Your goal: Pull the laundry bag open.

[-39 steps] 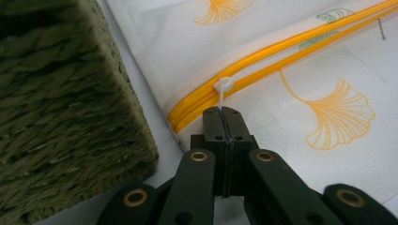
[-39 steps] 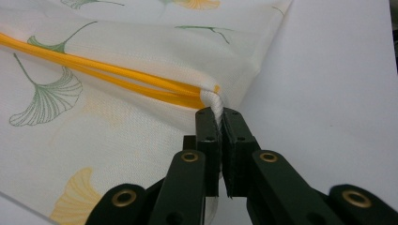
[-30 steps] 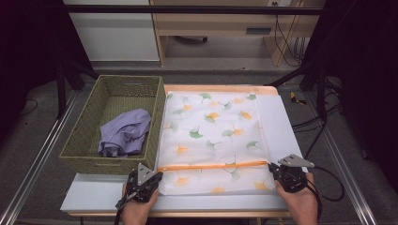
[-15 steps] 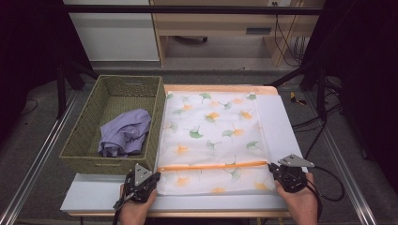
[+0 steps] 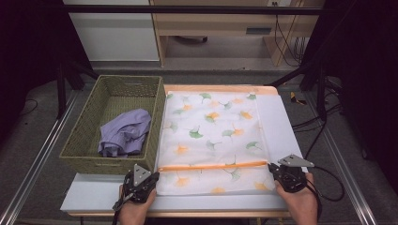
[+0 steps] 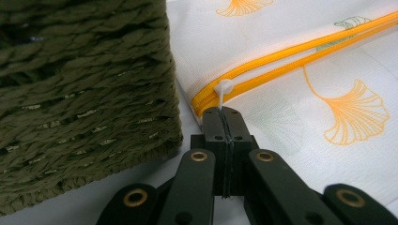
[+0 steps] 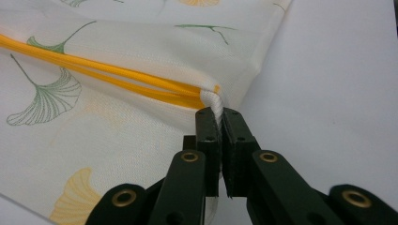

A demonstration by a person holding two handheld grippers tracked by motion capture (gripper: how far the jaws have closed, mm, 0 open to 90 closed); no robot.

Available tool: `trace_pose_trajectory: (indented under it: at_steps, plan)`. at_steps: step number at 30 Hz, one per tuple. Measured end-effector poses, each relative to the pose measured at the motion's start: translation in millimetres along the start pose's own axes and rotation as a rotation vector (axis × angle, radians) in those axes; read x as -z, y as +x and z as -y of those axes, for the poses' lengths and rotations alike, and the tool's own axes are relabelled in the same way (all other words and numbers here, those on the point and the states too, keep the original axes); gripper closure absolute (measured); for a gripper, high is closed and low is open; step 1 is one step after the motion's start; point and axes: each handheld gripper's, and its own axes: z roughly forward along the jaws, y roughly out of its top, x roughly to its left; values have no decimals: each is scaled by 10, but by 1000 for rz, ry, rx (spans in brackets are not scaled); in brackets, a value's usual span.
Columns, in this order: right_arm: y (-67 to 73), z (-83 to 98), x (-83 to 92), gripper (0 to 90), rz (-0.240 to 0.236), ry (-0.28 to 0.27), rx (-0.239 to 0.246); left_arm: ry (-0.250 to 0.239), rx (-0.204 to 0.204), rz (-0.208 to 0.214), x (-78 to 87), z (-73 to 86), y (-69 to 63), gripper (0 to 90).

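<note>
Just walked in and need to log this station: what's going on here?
A person works on a white mesh laundry bag printed with ginkgo leaves, lying flat on the table. The left gripper is shut on the white zipper pull at one end of the orange zipper; the right gripper pinches the bag's fabric at the other end. A purple garment sits in the woven basket beside it.

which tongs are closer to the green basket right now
Left. The left tongs sit just below the basket's near right corner, shut on the zipper pull. The right tongs hold the mesh bag's far end.
</note>
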Motion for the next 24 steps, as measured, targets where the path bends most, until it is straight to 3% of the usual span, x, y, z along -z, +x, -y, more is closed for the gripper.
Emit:
trace_pose_trajectory:
  at_steps: [2,24]
  plan:
    - [-8,3,-7,869,6,-4,17,0,0,-3,4,0,4,900]
    - [-12,22,-25,868,3,7,8,-7,11,2,4,16,11,900]
